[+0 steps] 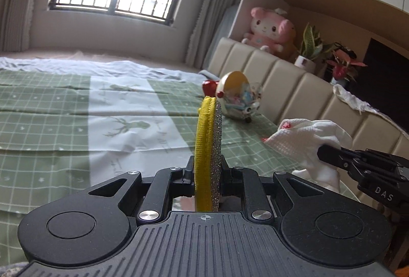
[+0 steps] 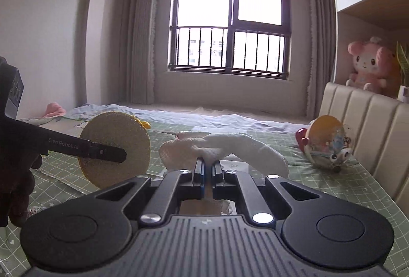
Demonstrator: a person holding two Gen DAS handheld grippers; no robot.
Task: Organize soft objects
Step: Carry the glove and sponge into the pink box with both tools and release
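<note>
Left wrist view: my left gripper (image 1: pixel 206 164) is clamped on a round flat pad (image 1: pixel 207 149), seen edge-on. Yellow knit rim on one face, silvery glittering mesh on the other. It stands upright between the jaws, lifted above the bed (image 1: pixel 76 108). Pad's lower edge is hidden behind the gripper body.

Right wrist view shows the same pad (image 2: pixel 115 141) face-on as a dull yellow disc, grainy surface, with one black finger laid across it.

My right gripper (image 2: pixel 207 167) is pinched shut on a white cloth (image 2: pixel 225 146), waffle-textured, bunched and drooping to either side of the jaws. In the left view the cloth (image 1: pixel 306 139) hangs from the black fingertips at the right edge; small red marks on it, possibly a print, too blurred to say.

Bed sheet: green grid check with white panels and deer figures, creased. A pale blue blanket (image 2: pixel 179 118) is rumpled at the far end.

By the padded beige headboard (image 1: pixel 281 77) lies a round clear pouch (image 1: pixel 239 95) with a yellow face and jumbled colourful contents; contents not legible. A red item just behind it is mostly covered.

Pink plush toy (image 1: pixel 271 29) sits on the ledge above the headboard, potted plants (image 1: pixel 310 47) beside it. Window glare washes out the outside.
</note>
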